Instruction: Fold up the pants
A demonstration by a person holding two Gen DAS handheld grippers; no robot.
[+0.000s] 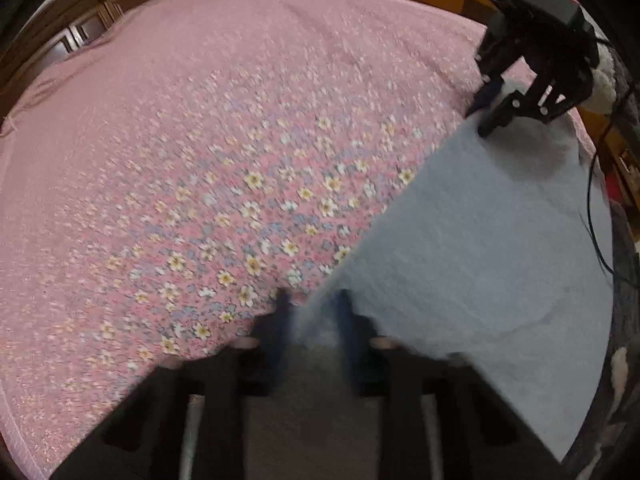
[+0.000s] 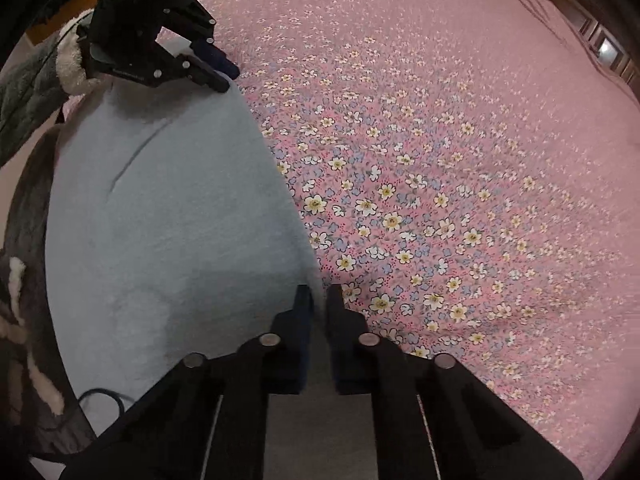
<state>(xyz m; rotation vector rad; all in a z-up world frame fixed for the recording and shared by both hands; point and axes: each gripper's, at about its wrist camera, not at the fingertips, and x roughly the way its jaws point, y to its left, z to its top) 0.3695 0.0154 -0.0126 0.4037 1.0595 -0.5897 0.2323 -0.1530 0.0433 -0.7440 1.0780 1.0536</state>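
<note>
Pants: pale blue-grey pants (image 1: 480, 232) lie flat on the bed (image 1: 160, 140); their long straight edge runs across the flowered pink bedspread from one hand-held gripper to the other; a faint crease crosses the cloth

Left hand-held gripper: the left hand-held gripper (image 1: 312, 304) sits at one end of that edge; its two fingers are drawn close together with the edge of the pants pinched between them; the view is blurred; from the right wrist view the same tool shows at the far corner of the cloth, fingers together on the fabric

Right hand-held gripper: the right hand-held gripper (image 2: 319, 300) sits at the other end of the same edge; its jaws are nearly together and a thin fold of the pants' edge stands between them, clamped

Pose: both tools point steeply down at the bed, well apart from each other along the cloth's edge; fingertips at the level of the bedspread

Person: a grey sleeve (image 2: 24, 92) with a white fleecy cuff shows behind the left tool
</note>
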